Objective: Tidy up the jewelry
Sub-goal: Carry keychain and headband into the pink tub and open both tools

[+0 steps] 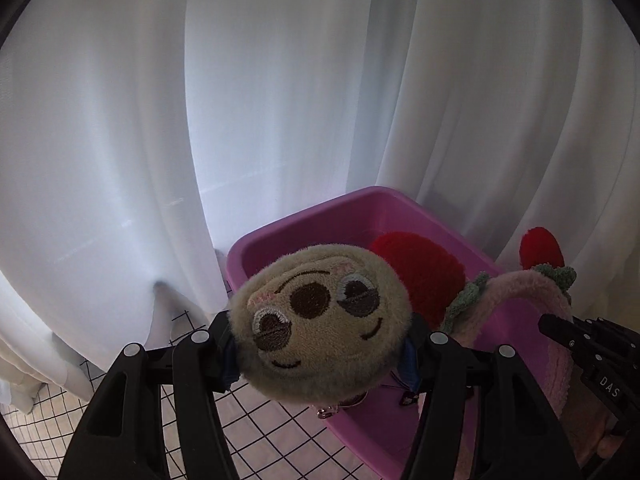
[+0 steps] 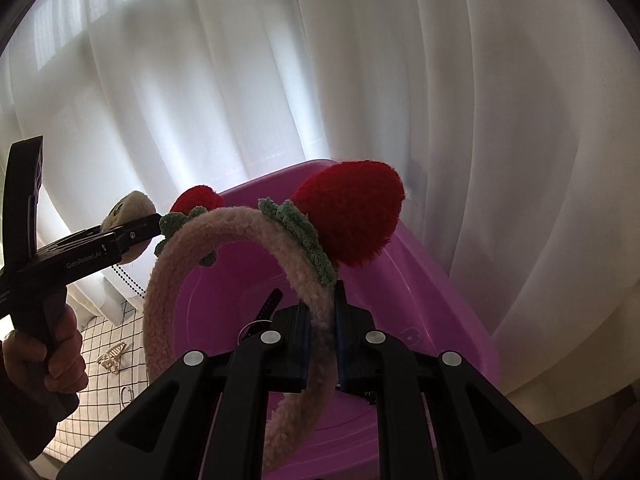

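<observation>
My left gripper (image 1: 320, 344) is shut on a round beige plush face charm (image 1: 324, 320), held above the near left edge of a purple plastic bin (image 1: 304, 220). My right gripper (image 2: 322, 320) is shut on a pink fuzzy headband (image 2: 200, 232) with two red strawberry pompoms (image 2: 352, 216) and green leaves, held over the bin (image 2: 432, 280). The headband also shows in the left wrist view (image 1: 556, 344), with the right gripper's body beside it. The left gripper and its plush charm (image 2: 128, 208) show at the left of the right wrist view.
White curtains (image 1: 280, 80) hang close behind the bin. The table has a white cloth with a black grid (image 2: 104, 344). On it lie a gold hair claw (image 2: 112, 356), a small ring-like piece (image 2: 127, 394) and a beaded chain (image 2: 128, 276). A dark comb-like clip (image 2: 268, 308) sits inside the bin.
</observation>
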A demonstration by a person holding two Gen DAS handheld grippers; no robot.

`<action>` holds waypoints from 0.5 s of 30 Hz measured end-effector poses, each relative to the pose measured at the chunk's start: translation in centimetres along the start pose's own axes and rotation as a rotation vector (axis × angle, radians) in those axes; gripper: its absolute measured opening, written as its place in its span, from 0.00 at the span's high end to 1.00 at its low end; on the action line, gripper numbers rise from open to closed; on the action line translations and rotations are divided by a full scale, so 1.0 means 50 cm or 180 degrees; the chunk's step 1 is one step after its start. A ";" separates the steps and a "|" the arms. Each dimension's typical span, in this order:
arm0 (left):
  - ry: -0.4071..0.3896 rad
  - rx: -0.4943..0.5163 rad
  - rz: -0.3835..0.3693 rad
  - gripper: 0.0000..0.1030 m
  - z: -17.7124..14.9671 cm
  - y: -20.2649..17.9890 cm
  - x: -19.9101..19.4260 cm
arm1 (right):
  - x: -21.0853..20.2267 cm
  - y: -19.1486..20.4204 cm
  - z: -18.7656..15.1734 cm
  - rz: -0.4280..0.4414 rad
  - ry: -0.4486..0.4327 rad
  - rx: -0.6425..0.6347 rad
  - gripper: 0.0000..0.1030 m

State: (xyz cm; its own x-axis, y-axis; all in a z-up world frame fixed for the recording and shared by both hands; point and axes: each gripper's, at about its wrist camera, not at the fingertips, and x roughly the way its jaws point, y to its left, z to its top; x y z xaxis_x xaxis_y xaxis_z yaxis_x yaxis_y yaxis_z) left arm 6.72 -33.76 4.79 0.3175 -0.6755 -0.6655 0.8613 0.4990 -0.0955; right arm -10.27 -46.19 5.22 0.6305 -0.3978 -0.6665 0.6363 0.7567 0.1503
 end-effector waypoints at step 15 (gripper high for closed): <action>0.0693 0.0164 0.0104 0.28 0.012 -0.079 0.188 | 0.113 0.012 -0.025 -0.0162 0.0414 -0.0203 0.78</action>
State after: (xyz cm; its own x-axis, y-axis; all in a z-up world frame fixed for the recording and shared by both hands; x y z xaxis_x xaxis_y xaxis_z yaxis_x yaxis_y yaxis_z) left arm 6.55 -42.40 -0.62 0.2572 -0.5236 -0.8122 0.8729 0.4864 -0.0371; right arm -6.89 -47.34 0.64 0.5326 -0.3690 -0.7617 0.6338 0.7703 0.0700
